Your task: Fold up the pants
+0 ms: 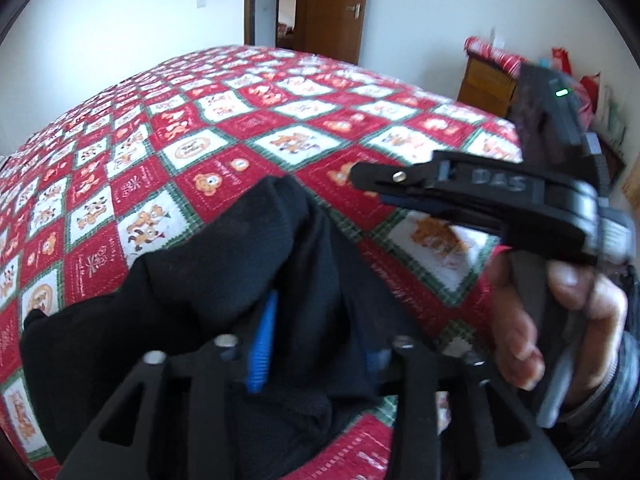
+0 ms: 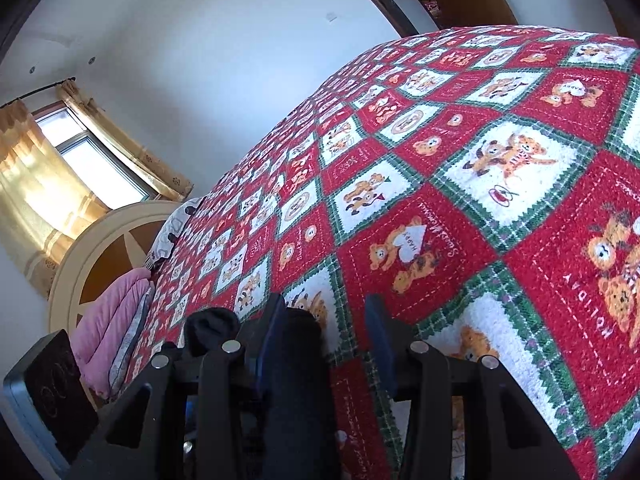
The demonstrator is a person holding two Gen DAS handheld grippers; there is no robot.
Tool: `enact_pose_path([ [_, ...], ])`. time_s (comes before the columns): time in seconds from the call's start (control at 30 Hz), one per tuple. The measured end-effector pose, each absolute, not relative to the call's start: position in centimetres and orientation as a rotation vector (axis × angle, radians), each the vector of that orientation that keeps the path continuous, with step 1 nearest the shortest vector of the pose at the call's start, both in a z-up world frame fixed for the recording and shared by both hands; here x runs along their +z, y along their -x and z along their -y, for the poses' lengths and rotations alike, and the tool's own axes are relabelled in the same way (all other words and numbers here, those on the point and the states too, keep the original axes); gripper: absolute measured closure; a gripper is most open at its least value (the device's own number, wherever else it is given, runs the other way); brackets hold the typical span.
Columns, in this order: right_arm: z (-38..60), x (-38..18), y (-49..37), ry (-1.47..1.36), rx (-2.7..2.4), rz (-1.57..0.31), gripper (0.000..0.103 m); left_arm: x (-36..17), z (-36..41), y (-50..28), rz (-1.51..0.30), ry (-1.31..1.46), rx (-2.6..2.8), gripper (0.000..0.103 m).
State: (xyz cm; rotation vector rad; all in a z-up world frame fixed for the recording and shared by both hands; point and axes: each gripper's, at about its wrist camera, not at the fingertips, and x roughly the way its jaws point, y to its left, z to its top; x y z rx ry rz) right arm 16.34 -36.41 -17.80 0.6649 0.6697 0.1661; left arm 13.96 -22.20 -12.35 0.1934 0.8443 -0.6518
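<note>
Black pants (image 1: 224,264) bunched on bear-patterned bedspread (image 1: 280,120), low centre in left view. Left gripper (image 1: 316,340) fingers apart, cloth between, not visibly pinched. Right gripper (image 2: 324,336) at 3 o'clock, fingers apart; cloth against left blue pad (image 2: 272,332).

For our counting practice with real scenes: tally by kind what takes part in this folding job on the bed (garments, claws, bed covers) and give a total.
Black pants: 1
Claws: 2, the left claw and the right claw
Teddy-bear patchwork bedspread: 1
Total: 4
</note>
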Motion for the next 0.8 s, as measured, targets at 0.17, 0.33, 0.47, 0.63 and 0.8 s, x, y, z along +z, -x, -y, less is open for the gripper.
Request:
enact_pose_path([
  [0.17, 36.9, -16.8, -16.4, -0.675, 0.167, -0.7, 0.06, -9.9, 17.9, -10.5, -0.654, -0.156, -0.627, 0.009],
  [0.33, 34.4, -15.5, -17.0, -0.589, 0.273, -0.851, 0.059, -10.8, 12.4, -10.5, -0.644, -0.116, -0.47, 0.007],
  [0.47, 31.6, -15.9, -17.0, -0.518, 0.313, -0.942, 0.059, -12.5, 9.1, -11.2, -0.685, -0.045, -0.366, 0.007],
  [0.63, 27.2, -13.0, -14.8, -0.261, 0.28, -0.858, 0.059, -14.6, 6.7, -11.8, -0.727, 0.04, -0.298, 0.007],
  [0.8, 22.9, -13.7, -14.0, -0.043, 0.313, -0.895, 0.06, -15.4, 6.3, -12.0, -0.741, 0.063, -0.291, 0.007],
])
